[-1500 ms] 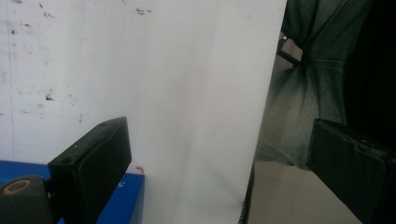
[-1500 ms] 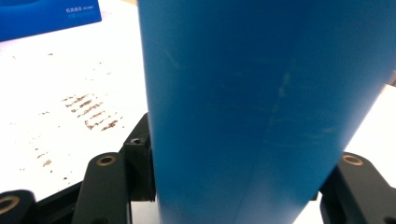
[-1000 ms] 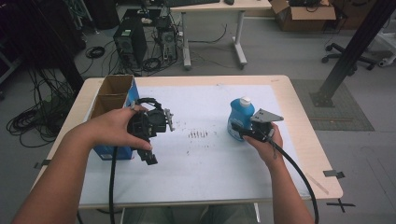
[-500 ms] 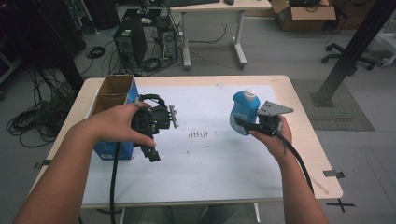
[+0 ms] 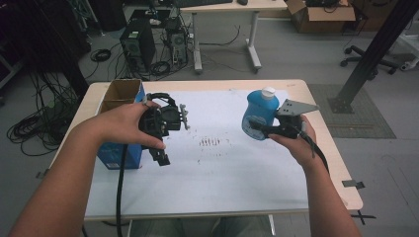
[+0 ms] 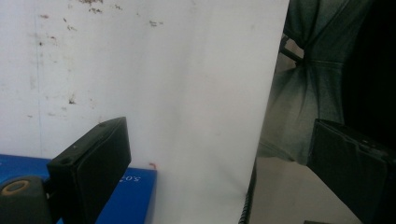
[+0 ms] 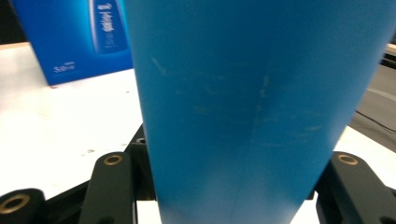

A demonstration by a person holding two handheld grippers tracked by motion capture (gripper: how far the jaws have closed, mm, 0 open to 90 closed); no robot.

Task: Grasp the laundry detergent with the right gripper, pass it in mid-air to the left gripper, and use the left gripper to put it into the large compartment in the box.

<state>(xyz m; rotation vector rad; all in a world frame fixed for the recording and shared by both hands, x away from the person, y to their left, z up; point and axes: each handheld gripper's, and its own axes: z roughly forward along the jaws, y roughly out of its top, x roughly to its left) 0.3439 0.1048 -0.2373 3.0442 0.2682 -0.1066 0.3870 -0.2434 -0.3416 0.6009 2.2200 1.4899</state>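
A blue bottle [image 5: 258,112] with a white cap [image 5: 268,92] hangs upright above the right side of the table, clear of the paper. My right gripper [image 5: 261,129] is shut on its lower body. In the right gripper view the bottle [image 7: 243,102] stands between the two black jaws of that gripper [image 7: 233,186]. At the left, beside an open-topped blue box [image 5: 117,154], a hand holds my left gripper [image 5: 159,148]. In the left gripper view its jaws [image 6: 219,128] stand wide apart, open over the paper with nothing between them.
White paper [image 5: 222,173] covers most of the wooden table and carries small dark marks [image 5: 210,142] near its middle. The blue box [image 7: 74,37] stands at the table's left edge. Beyond the table are a desk [image 5: 225,10], computer towers [image 5: 133,47] and a black post [image 5: 375,49].
My right gripper has risen with the blue bottle, lifting it off the paper. The left gripper has stayed beside the box.
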